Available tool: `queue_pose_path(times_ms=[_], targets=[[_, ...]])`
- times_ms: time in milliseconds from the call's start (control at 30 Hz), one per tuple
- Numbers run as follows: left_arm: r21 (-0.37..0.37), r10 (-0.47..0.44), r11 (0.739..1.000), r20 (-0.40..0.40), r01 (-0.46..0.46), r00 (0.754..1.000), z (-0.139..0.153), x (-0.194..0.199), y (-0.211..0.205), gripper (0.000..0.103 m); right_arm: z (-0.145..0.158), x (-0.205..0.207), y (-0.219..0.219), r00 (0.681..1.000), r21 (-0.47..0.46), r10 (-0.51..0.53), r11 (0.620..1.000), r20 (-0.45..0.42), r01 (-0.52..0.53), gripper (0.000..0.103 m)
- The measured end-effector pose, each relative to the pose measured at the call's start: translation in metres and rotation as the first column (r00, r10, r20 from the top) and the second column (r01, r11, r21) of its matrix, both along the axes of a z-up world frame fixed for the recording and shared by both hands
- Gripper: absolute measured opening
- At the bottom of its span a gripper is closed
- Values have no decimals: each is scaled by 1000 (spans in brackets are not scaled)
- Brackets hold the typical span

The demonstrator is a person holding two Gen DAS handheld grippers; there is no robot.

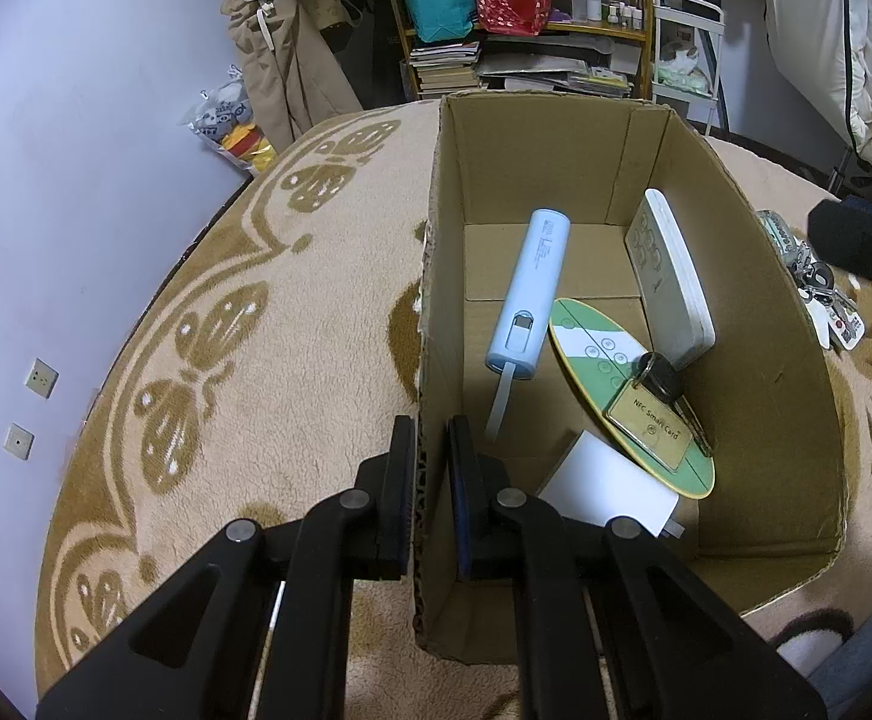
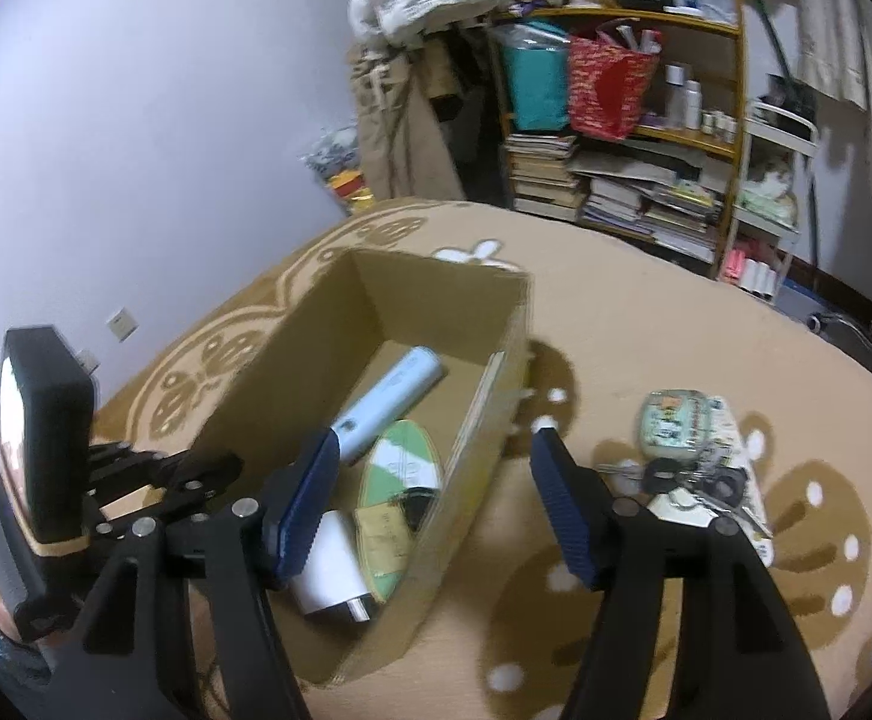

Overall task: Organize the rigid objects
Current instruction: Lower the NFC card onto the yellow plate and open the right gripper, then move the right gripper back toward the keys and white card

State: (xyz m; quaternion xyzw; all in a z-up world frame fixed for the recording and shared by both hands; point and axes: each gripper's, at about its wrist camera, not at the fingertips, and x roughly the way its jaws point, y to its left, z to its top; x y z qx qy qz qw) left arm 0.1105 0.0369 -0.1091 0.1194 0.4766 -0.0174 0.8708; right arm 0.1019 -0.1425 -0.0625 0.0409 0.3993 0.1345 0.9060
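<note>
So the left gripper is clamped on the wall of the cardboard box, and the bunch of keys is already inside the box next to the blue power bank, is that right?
Not quite. The left gripper is clamped on the cardboard box wall, but the bunch of keys lies outside on the blanket, as the right wrist view shows. The blue power bank is inside.

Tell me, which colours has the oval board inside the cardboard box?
The oval board is green with a white band and a yellow rim, clearest in the left wrist view.
</note>
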Motion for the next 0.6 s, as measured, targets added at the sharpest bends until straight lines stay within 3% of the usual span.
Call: queue_pose_path(times_ms=[267, 600], targets=[[0, 1, 1000, 0, -1, 1000, 0, 0, 0, 10, -13, 13, -50, 990, 19, -140, 990, -28, 141, 70], [-4, 0, 1000, -1, 0, 1000, 0, 0, 1, 10, -60, 23, -85, 946, -32, -284, 959, -155, 282, 70]])
